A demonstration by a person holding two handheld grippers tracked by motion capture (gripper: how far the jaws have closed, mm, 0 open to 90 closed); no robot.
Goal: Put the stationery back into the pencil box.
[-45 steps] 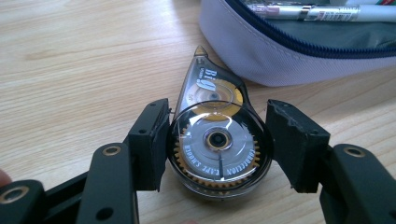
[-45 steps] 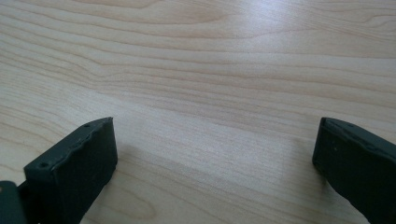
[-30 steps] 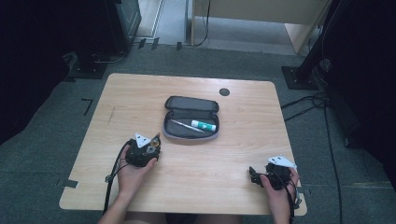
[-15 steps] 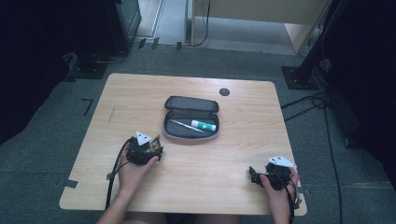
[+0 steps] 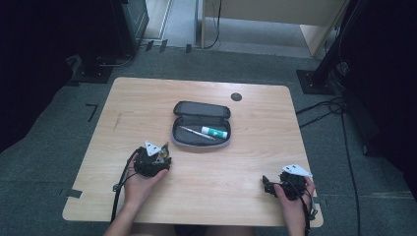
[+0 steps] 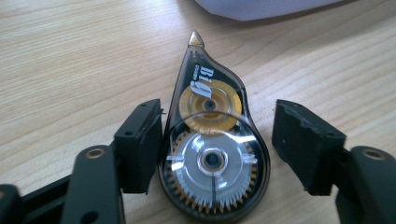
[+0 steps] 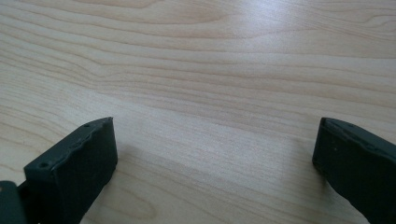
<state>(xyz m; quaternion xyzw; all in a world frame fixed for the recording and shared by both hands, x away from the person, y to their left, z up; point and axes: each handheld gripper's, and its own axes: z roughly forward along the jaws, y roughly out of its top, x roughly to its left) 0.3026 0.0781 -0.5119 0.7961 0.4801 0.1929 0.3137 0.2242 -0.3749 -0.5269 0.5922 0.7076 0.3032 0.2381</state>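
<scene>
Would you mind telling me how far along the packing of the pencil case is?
Done: the open case already holds a pen and a glue stick. In hand: the left gripper straddles the correction tape lying on the table; its jaws have just been closing, with a gap at one pad. Left: grasping it, placing it inside, probably zipping up.

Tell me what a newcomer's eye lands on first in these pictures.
The teardrop-shaped correction tape dispenser lies flat on the wooden table between the left gripper's jaws, one pad at its side, the other apart. Beyond it, mid-table, an open pencil case holds a pen and a glue stick.
</scene>
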